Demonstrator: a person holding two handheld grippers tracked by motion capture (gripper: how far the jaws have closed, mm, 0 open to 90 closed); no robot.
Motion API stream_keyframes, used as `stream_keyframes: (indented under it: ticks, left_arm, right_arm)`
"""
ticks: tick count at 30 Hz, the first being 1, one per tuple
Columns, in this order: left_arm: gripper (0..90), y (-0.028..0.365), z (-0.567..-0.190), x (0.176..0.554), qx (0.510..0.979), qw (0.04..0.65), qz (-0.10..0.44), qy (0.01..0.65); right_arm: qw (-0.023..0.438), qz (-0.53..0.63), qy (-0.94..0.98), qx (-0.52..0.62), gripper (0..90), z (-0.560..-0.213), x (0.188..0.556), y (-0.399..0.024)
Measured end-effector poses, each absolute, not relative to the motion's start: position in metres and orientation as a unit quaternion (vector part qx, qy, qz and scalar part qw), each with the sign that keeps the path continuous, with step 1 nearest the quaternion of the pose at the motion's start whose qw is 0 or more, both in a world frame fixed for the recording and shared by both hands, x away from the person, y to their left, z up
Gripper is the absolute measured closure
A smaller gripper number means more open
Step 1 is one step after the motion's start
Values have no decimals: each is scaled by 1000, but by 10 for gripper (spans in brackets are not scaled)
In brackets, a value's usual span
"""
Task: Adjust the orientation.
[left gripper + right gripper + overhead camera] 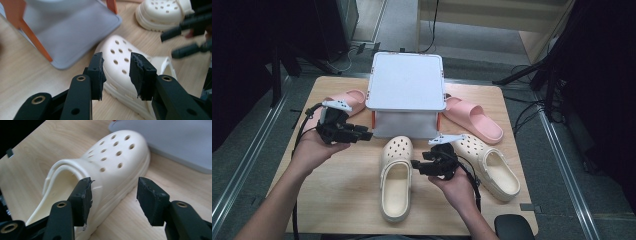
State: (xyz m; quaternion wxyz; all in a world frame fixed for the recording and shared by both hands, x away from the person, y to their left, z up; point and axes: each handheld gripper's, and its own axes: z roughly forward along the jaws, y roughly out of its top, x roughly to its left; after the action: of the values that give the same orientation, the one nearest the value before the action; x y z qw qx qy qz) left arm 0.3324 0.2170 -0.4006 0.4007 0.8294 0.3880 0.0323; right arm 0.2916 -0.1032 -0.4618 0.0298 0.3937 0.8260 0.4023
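On the wooden tabletop (342, 200), bare wood is lying open along the near edge and at the front left corner, giving the most room to move. At the back centre a grey two-tier shoe rack (406, 80) with orange legs is standing, its rear overhanging the far edge. Two pink slides are flanking it: the left pink slide (347, 100) is lying close to the left edge, the right pink slide (474, 119) angling toward the right edge. Just in front of the rack, the left cream clog (396, 177) is resting flat, toe toward the rack's lower shelf, heel near the front edge; the right cream clog (489, 165) is sitting beside it, slanting toward the right edge. The left tool (366, 133) is hovering above the tabletop left of the rack, jaws parted and grasping nothing. The right tool (416, 165) is hanging between the two clogs, released, jaws wide apart beside the left clog's flank.
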Motion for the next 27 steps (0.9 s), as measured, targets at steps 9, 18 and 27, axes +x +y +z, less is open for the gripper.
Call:
stream_keyframes:
  ticks: [9,18,27]
  left_arm:
    - [679,208,-372,361,834,398,39,379]
    - [852,206,-363,382,834,405,66,370]
    - [867,203,-367,406,838,390,94,369]
  right_arm:
    - [29,408,831,377,453,-467,273,-92]
    - [27,399,834,381,482,-475,264,-87]
    - [42,388,827,404,448,-483,252,-85]
